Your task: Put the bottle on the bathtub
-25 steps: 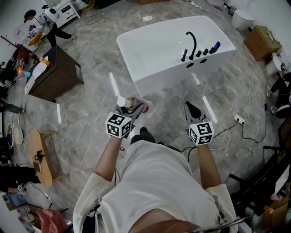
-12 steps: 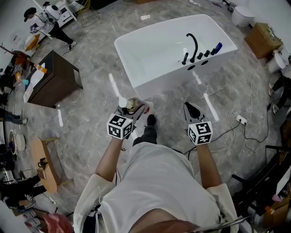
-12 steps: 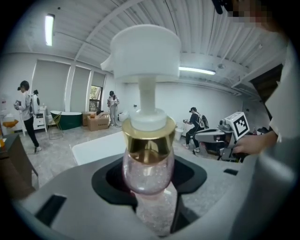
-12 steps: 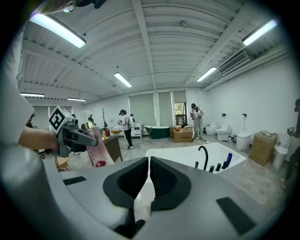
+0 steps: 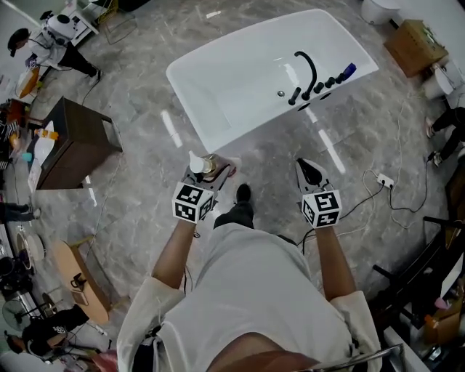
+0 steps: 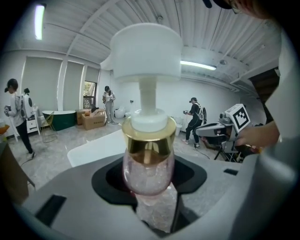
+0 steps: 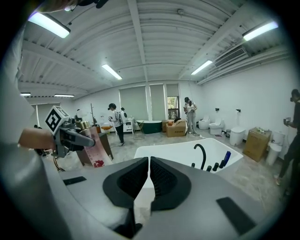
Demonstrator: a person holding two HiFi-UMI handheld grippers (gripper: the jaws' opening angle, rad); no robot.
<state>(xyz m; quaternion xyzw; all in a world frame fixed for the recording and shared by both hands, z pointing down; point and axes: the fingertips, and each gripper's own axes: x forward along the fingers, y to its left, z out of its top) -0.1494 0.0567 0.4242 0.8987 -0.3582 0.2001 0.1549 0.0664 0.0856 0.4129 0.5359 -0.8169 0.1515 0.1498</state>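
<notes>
My left gripper (image 5: pixel 211 172) is shut on a pink glitter pump bottle (image 6: pixel 148 166) with a gold collar and a white pump head (image 5: pixel 195 162). The bottle stands upright between the jaws in the left gripper view. A white bathtub (image 5: pixel 240 80) with a black curved tap (image 5: pixel 308 69) lies on the floor ahead of both grippers, a short way off. My right gripper (image 5: pixel 310 173) is shut with nothing in it; in its own view the bathtub (image 7: pixel 183 152) shows beyond the closed jaws.
A dark wooden cabinet (image 5: pixel 69 142) stands at the left with people around it. A cardboard box (image 5: pixel 410 45) and a white toilet (image 5: pixel 378 9) sit at the far right. Cables and a power strip (image 5: pixel 383 180) trail on the grey marble floor at the right.
The bathtub has come nearer and lower in the head view as I walked toward it. Both grippers keep their places before me, the left still holding the bottle.
</notes>
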